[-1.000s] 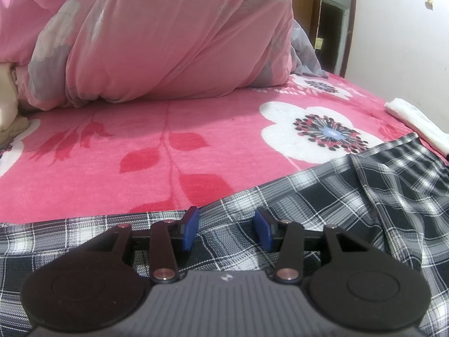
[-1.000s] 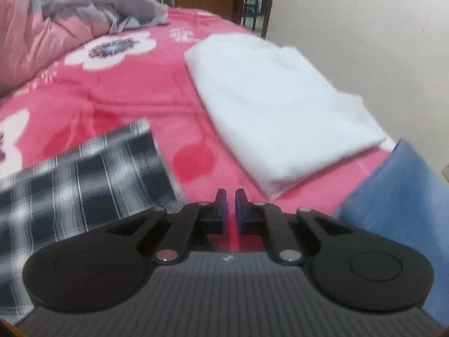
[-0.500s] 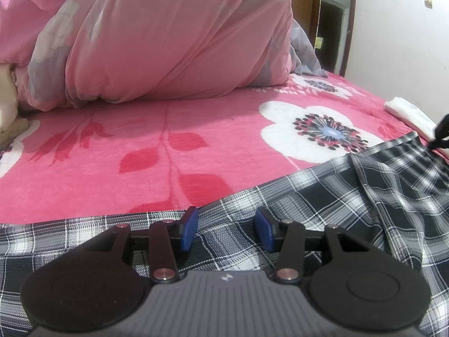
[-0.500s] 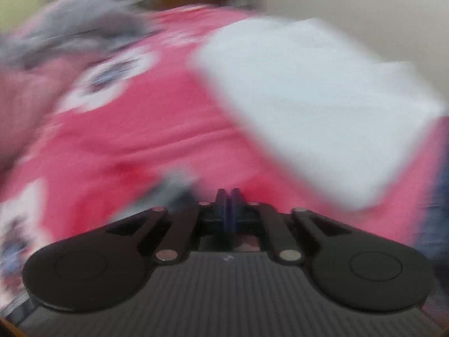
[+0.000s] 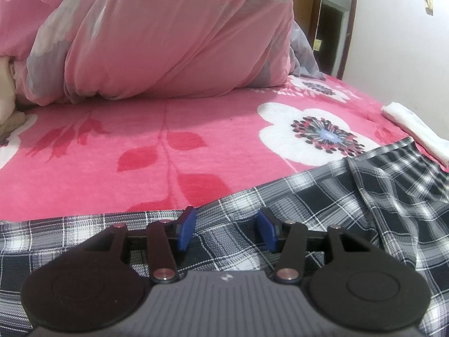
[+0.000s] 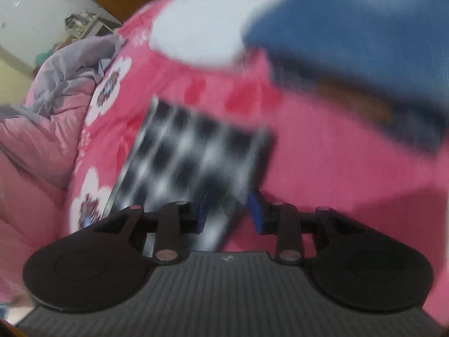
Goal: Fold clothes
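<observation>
A black-and-white plaid garment (image 5: 322, 213) lies spread across the pink floral bedspread (image 5: 157, 154). My left gripper (image 5: 226, 230) is open, low over the garment's far edge, with plaid cloth showing between its blue pads and nothing pinched. In the blurred, tilted right wrist view, the plaid garment (image 6: 196, 151) ends in a straight hem. My right gripper (image 6: 229, 213) is open above that end of the cloth, near its right edge. Nothing is held by either gripper.
A big pink quilt (image 5: 168, 36) is heaped at the back of the bed. A folded white cloth (image 5: 412, 129) lies by the wall, seen also as a white cloth (image 6: 196, 25) beside a blue garment (image 6: 362, 39). A doorway (image 5: 331, 25) is behind.
My right gripper swung fast and tilted, went from shut to open, and now sits over the plaid hem. The left gripper has stayed where it was, open.
</observation>
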Tool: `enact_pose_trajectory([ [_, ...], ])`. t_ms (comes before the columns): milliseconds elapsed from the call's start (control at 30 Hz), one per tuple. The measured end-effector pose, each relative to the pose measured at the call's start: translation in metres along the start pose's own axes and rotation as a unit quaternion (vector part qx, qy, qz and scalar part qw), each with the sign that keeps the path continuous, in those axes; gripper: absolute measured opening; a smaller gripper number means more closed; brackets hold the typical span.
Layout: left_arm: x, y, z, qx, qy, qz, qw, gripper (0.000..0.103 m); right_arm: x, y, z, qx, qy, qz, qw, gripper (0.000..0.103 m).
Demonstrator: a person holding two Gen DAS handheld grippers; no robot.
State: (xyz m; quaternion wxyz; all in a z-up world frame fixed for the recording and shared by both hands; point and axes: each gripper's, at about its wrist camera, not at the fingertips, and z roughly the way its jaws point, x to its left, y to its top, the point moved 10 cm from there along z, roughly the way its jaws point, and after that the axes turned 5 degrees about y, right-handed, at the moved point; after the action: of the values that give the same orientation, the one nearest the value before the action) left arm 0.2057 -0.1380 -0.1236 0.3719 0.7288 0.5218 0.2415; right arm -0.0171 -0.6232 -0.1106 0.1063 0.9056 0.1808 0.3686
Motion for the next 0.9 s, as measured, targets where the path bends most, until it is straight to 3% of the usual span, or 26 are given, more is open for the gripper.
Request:
enact_pose_trajectory([
  [133, -0.001, 0.000, 0.000, 0.000, 0.000, -0.001, 1.0000, 0.051, 0.006, -0.027, 0.002, 0.005, 0.006, -0.009, 1.000, 0.031],
  [533, 0.002, 0.001, 0.000, 0.000, -0.017, -0.018, 0.9997, 0.053, 0.033, -0.060, 0.008, 0.010, 0.004, -0.016, 1.000, 0.028],
  [600, 0.003, 0.001, 0.000, 0.000, -0.017, -0.018, 0.9997, 0.053, 0.032, -0.061, 0.008, 0.006, 0.005, -0.020, 1.000, 0.025],
  [733, 0.003, 0.002, -0.002, 0.001, -0.015, -0.018, 0.9997, 0.056, 0.031, -0.064, 0.008, -0.001, 0.006, -0.028, 1.000, 0.004],
  [900, 0.003, 0.001, -0.011, 0.001, -0.008, -0.016, 0.9998, 0.062, 0.031, -0.065, 0.004, -0.010, 0.016, -0.038, 0.999, 0.001],
])
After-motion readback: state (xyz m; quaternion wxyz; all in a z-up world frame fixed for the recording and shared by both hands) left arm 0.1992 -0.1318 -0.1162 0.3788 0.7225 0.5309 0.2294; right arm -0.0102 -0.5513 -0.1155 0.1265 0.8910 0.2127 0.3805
